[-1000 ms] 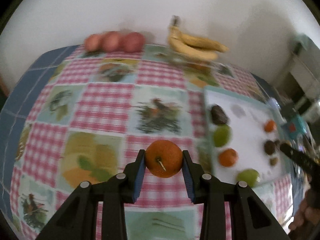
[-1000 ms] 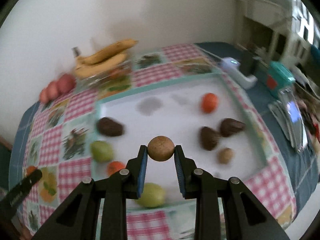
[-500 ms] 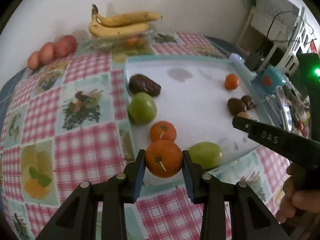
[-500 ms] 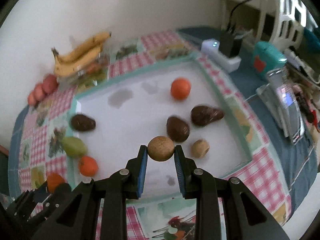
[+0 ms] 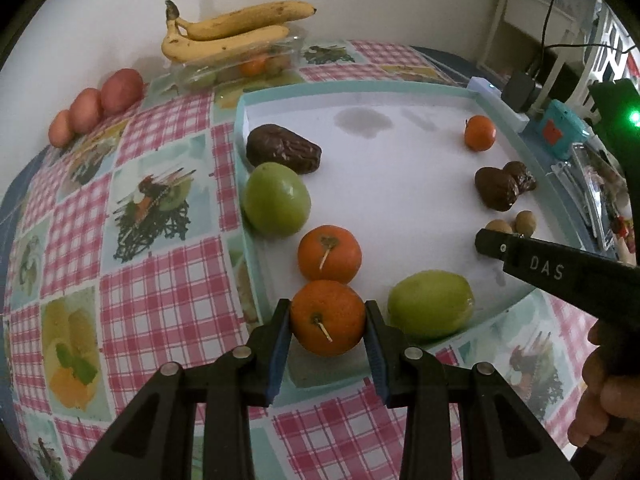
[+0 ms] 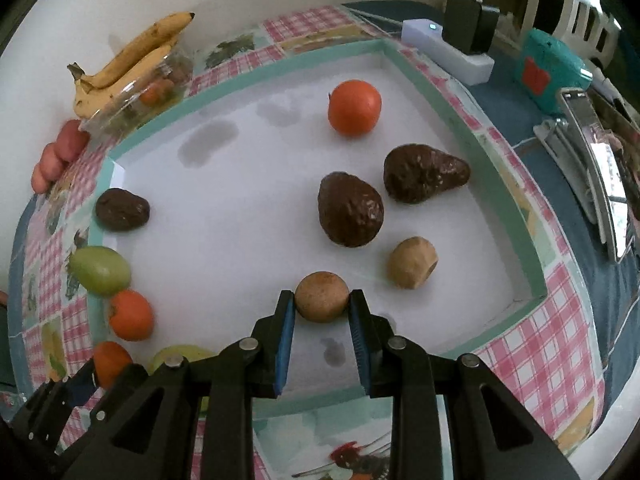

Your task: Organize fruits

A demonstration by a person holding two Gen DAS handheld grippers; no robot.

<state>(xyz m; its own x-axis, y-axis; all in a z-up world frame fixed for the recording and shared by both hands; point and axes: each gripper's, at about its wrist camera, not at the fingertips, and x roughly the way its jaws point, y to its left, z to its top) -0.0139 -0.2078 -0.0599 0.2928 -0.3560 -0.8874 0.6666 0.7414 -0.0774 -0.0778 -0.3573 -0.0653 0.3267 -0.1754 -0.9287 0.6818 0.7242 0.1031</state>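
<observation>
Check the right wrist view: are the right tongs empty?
No, the right tongs are shut on a small round tan fruit, held just above the white tray.

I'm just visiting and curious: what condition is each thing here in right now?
Left gripper: shut on an orange fruit.
Right gripper: shut on a brown round fruit.
Tray: holds scattered fruit, with damp-looking stains.
Bananas: lying on a clear box.
Power strip: its light on.
</observation>
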